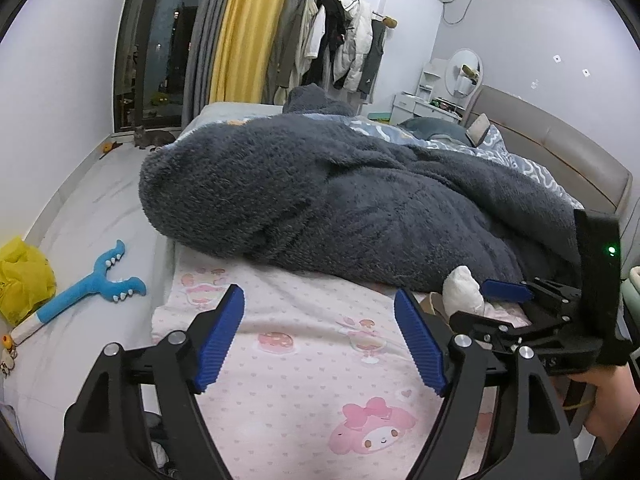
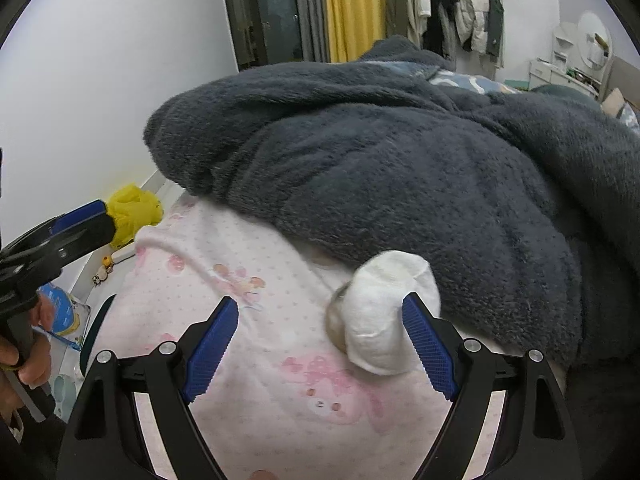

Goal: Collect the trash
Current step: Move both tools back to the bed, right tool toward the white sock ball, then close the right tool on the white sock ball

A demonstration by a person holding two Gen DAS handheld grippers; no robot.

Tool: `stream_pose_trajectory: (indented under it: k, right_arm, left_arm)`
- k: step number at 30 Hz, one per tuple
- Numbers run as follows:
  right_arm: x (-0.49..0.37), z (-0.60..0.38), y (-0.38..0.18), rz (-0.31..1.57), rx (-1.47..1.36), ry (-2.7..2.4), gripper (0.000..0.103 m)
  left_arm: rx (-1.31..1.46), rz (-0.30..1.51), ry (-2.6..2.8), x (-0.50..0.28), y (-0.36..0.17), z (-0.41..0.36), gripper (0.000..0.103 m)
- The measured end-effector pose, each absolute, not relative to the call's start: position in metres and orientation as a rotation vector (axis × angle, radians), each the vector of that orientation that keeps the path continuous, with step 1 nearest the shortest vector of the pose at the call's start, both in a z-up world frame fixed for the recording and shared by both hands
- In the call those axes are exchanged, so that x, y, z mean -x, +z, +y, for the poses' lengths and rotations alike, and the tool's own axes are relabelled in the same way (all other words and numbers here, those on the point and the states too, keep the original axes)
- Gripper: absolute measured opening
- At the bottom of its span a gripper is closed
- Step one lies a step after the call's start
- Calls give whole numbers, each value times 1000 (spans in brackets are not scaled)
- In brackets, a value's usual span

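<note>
Left tool point(image 1: 320, 332) hangs wide open over the pink cartoon sheet point(image 1: 304, 364), nothing between its blue pads. The right tool point(image 1: 508, 300) pokes in from the right, next to a crumpled white wad point(image 1: 464, 292) sitting at the edge of the dark fluffy blanket point(image 1: 340, 196) (touching it, looks like). Yellow bag point(image 1: 22, 276) and blue plush toy point(image 1: 92, 284) on the floor, left.

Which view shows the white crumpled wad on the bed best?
The right wrist view: the white wad fills the lower centre, beside the right-hand blue pad. The left wrist view shows it small, near the right edge, partly hidden.
</note>
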State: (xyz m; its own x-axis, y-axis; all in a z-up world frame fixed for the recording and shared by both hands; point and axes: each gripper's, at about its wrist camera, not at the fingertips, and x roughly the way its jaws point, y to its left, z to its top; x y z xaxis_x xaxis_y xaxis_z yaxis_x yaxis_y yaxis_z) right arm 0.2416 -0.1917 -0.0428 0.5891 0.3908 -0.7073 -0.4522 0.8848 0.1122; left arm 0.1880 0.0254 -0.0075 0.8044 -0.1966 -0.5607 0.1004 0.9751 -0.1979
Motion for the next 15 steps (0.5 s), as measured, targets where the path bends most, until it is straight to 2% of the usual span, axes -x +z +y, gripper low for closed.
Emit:
stream_pose_trajectory:
  k: [15]
  right_arm:
    - [-262,-226,-65,868,-65,469,85]
  left_arm:
    - [159,674,-240,-200,-17,4,86]
